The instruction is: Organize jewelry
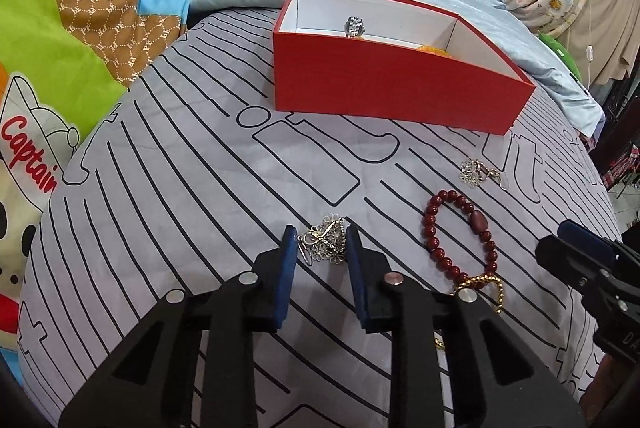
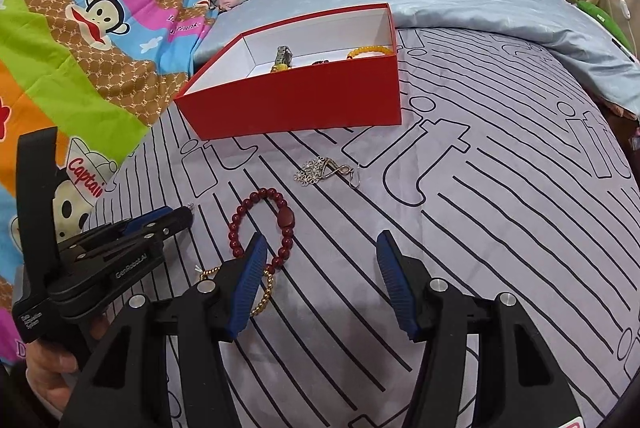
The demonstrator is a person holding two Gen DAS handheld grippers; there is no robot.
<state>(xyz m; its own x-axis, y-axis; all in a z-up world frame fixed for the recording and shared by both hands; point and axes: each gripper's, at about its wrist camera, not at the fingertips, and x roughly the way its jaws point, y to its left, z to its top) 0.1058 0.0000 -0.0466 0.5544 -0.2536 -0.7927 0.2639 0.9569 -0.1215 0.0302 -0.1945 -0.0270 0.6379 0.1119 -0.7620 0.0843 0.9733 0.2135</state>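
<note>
Grey striped bed cover [image 1: 200,187] carries a red box [image 1: 380,83] near its far edge, a watch [image 1: 354,26] inside. Left gripper [image 1: 320,248]: jaws narrowed around a silver earring [image 1: 326,244], contact uncertain. Right gripper [image 2: 320,268]: jaws wide open, empty, beside the bead bracelet [image 2: 260,224]. Second earring [image 2: 324,169] lies before the box.
</note>
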